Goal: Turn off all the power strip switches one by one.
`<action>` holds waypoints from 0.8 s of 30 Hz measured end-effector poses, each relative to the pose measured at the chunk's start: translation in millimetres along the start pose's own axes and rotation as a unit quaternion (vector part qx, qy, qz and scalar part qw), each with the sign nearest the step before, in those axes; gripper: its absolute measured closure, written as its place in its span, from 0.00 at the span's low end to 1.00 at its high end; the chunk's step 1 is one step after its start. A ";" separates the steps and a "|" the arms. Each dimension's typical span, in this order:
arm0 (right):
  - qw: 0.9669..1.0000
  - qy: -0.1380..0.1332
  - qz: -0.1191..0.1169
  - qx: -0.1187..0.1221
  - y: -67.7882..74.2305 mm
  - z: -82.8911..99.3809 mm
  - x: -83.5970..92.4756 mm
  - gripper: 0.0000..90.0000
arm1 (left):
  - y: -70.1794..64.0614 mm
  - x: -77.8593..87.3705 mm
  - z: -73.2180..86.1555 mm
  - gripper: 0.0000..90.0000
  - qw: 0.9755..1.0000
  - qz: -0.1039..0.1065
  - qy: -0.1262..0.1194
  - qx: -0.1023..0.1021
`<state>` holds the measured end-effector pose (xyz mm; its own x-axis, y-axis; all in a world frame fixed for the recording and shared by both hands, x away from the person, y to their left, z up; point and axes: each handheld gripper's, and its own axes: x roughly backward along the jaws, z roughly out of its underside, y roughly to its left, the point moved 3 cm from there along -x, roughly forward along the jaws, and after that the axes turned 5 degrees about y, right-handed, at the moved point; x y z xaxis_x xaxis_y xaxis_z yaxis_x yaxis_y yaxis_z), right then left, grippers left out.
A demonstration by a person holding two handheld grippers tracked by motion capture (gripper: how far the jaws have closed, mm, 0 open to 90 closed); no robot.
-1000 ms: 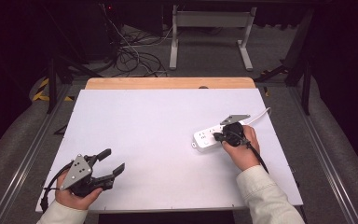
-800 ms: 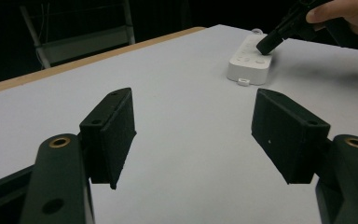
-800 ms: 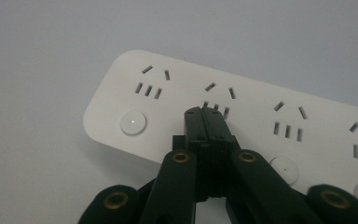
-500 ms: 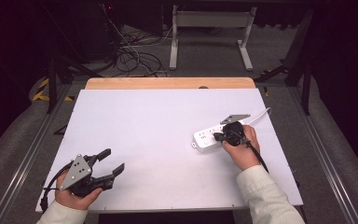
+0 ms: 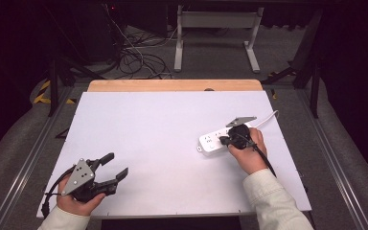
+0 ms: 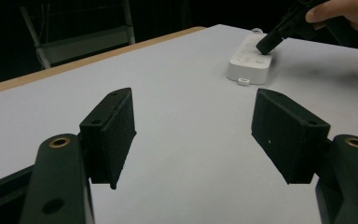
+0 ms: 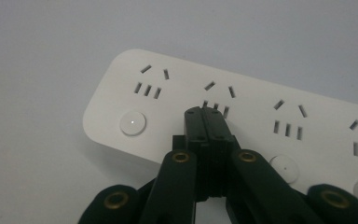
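Tool in your right hand point(image 7: 208, 113) has its jaws pressed together with nothing between them, tips down on the white plastic power strip point(image 5: 215, 140) at its second socket group, just beside a round button. That strip lies on the white desk point(image 5: 163, 139). Your left tool point(image 5: 109, 170) rests well apart from the strip, jaws wide and empty. Judging by this, the press looks barely begun.

The power strip point(image 5: 218, 139) lies on the counter point(image 5: 163, 124) at the frame's right, the right gripper point(image 5: 224, 140) over it; the left gripper point(image 5: 116, 166) sits lower left, well apart.
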<state>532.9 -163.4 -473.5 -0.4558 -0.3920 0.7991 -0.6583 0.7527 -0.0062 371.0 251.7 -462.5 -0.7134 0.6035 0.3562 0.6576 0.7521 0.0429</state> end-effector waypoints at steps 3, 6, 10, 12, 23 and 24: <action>1.000 0.006 0.003 0.004 0.6 -1.5 -0.1 1.00 | 0.1 -0.1 -0.3 0.34 1.000 -0.001 0.000 -0.005; 1.000 0.007 0.004 0.004 0.8 -1.6 -0.1 1.00 | 0.0 -0.1 0.0 0.34 1.000 -0.001 0.001 -0.002; 1.000 0.007 0.005 0.001 1.0 -1.5 -0.1 1.00 | 0.1 -0.2 -0.2 0.34 1.000 0.000 0.000 -0.006; 1.000 0.007 0.004 -0.001 0.8 -1.6 -0.1 1.00 | 0.2 -0.1 -0.1 0.34 1.000 -0.001 0.001 -0.004; 1.000 0.012 0.006 -0.012 1.2 -2.1 -0.3 1.00 | -0.3 -0.3 -0.2 0.34 1.000 -0.002 -0.001 -0.006; 1.000 0.012 0.006 -0.013 1.1 -2.2 -0.4 1.00 | -0.3 -0.2 -0.2 0.34 1.000 -0.001 -0.001 -0.006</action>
<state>533.6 -161.3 -472.5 -0.4478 -0.3707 0.8137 -0.6372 0.7707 0.0004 371.0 251.3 -462.4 -0.7160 0.6019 0.3537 0.6583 0.7507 0.0551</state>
